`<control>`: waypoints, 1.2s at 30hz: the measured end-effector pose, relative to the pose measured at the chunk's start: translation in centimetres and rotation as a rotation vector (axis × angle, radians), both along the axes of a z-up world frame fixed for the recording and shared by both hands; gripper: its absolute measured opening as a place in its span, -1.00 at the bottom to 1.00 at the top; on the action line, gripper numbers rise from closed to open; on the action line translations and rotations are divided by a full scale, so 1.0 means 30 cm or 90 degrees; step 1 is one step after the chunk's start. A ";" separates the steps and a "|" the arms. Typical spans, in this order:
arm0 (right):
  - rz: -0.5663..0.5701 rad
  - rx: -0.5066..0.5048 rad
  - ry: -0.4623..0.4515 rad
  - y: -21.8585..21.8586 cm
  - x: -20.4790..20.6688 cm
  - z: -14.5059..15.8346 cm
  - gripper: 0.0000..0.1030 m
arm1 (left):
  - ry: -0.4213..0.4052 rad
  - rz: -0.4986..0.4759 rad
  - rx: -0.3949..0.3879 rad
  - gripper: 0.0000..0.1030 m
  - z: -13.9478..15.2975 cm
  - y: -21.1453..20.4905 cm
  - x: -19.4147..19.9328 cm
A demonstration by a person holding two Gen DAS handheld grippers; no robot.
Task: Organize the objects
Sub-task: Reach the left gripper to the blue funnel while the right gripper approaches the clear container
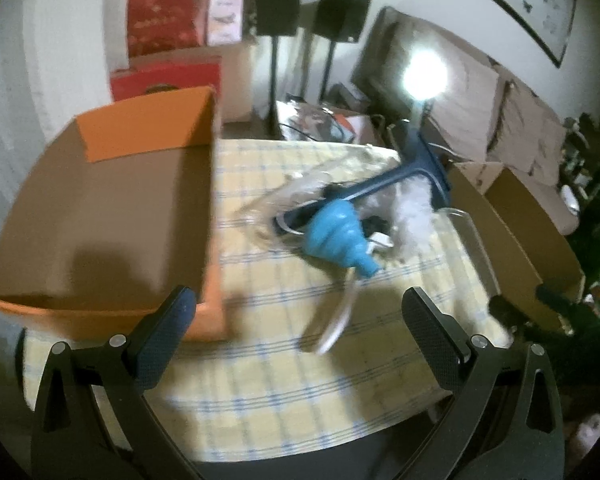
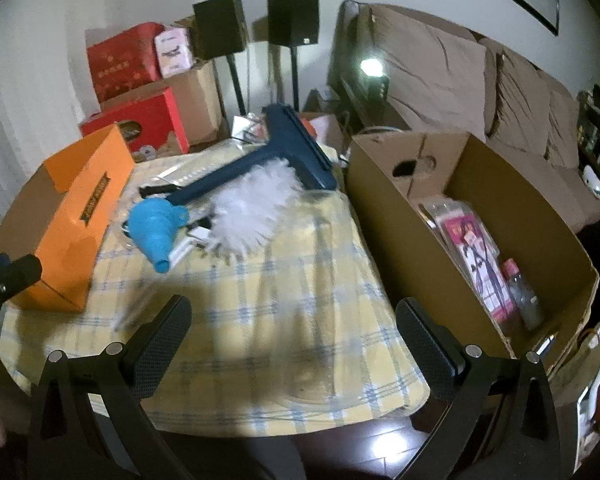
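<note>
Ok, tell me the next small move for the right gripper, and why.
Probably ease the right gripper forward toward the blue funnel. Its jaws stand open and empty over bare tablecloth, and the funnel is the nearest piece of the pile, lying at its front edge. The brown box on the right already holds items, so it looks like the place for it.

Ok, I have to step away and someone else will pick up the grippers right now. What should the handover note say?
Left gripper: open, holds nothing, over the near table.
Right gripper: open, holds nothing, likewise over the checked cloth.
Orange box at table left looks empty inside.
Cardboard box at right already holds a pink package and a small bottle.
Left to sort, piled mid-table: blue funnel, white duster, dark blue squeegee, and small bits underneath too blurred to name.
</note>
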State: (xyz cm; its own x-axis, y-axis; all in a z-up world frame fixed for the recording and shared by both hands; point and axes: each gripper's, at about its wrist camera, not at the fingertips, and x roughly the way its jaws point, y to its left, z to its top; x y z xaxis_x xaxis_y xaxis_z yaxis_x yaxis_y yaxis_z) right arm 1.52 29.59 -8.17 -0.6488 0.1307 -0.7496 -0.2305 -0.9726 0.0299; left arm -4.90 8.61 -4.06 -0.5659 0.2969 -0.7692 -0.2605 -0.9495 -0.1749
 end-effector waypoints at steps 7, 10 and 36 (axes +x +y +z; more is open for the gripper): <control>-0.007 -0.013 -0.018 0.037 0.000 -0.047 1.00 | -0.047 -0.001 0.010 0.94 -0.062 0.082 -0.101; -0.008 -0.021 -0.023 0.046 -0.009 -0.063 1.00 | -0.059 0.003 0.005 0.91 -0.085 0.117 -0.139; -0.002 -0.025 -0.043 0.076 -0.099 -0.127 0.98 | -0.133 0.118 -0.098 0.73 -0.253 0.272 -0.310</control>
State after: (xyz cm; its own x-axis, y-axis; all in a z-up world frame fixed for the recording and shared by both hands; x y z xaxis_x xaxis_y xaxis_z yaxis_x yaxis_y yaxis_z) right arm -1.44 31.88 -11.97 -0.5960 0.1030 -0.7964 -0.2367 -0.9702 0.0516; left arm -14.20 16.76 -11.64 -0.4248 0.0746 -0.9022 -0.0533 -0.9969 -0.0573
